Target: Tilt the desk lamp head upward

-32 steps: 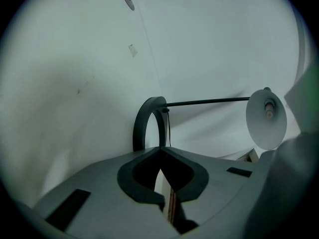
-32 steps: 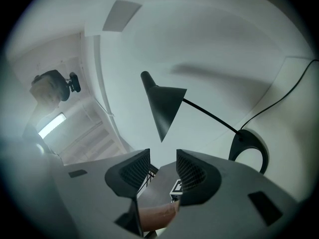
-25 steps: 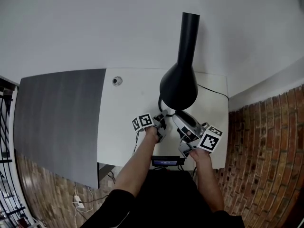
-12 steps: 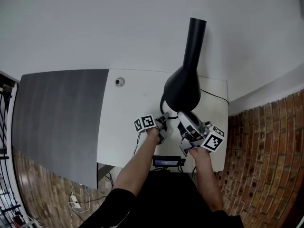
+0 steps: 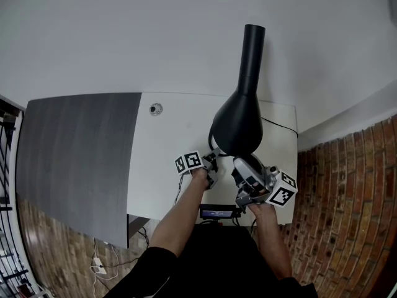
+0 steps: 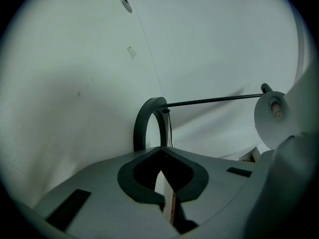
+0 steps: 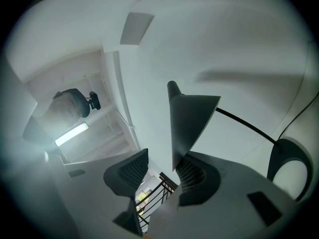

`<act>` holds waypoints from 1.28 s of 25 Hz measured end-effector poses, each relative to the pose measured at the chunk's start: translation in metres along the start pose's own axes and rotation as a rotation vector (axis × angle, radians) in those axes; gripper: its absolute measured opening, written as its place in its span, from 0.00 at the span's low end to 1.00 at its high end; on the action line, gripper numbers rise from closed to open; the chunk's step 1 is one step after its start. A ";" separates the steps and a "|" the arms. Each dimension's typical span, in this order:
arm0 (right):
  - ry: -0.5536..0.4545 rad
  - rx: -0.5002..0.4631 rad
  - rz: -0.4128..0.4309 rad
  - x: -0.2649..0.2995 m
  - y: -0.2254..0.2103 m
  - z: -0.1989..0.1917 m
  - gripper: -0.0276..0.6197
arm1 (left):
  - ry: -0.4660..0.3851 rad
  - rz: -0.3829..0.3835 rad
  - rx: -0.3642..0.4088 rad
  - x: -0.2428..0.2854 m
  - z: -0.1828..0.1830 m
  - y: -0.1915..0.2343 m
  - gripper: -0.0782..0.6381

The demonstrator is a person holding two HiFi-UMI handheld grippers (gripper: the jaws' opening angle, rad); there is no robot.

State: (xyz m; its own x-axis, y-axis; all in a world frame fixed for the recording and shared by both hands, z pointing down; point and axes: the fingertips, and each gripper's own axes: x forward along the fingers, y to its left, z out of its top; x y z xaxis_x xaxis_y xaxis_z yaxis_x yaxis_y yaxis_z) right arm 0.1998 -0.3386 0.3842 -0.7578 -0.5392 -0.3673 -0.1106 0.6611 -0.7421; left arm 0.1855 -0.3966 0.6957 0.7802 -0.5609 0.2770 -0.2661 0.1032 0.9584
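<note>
**Colour and pattern record: bench with lamp**

Matte black cone-shaped desk lamp head point(image 5: 237, 120), uniform with no markings. Thin black cable point(image 5: 280, 121). Dark grey ring point(image 6: 148, 122). The white laminate bench point(image 5: 164, 135) is plain, and next to it is a charcoal grey panel point(image 5: 74, 154) with faint vertical streaks. Red-brown brick surface point(image 5: 347, 216) with a pale mortar grid. Left claw point(image 5: 212, 160) and right claw point(image 5: 240, 161) have pale grey shells and dark grey pads, the right claw's pads cross-hatched. Their marker cubes are white with black square patterns. The person's sleeve point(image 5: 149, 269) is black.
</note>
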 end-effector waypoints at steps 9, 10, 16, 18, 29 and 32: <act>0.026 -0.056 0.039 0.003 0.029 0.002 0.31 | 0.000 -0.001 0.000 0.000 0.000 0.000 0.12; 0.029 -0.066 0.044 0.003 0.033 0.003 0.31 | -0.001 -0.001 0.002 0.000 0.000 0.000 0.12; 0.040 -0.113 0.075 0.009 0.057 0.010 0.31 | -0.002 0.000 0.004 0.000 0.000 0.000 0.12; 0.039 -0.123 0.083 0.010 0.063 0.012 0.31 | -0.002 0.000 0.005 0.000 0.000 0.000 0.12; 0.029 -0.174 0.124 0.020 0.094 0.027 0.31 | -0.002 0.002 0.004 0.000 0.000 0.000 0.12; 0.027 -0.184 0.132 0.023 0.100 0.031 0.31 | -0.003 0.002 0.005 0.001 0.000 0.000 0.12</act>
State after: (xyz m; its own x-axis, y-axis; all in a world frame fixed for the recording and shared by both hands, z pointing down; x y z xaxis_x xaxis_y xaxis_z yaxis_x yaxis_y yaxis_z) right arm 0.1911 -0.3010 0.2845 -0.7904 -0.4287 -0.4375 -0.1226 0.8105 -0.5727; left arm 0.1863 -0.3970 0.6964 0.7781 -0.5629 0.2787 -0.2705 0.1001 0.9575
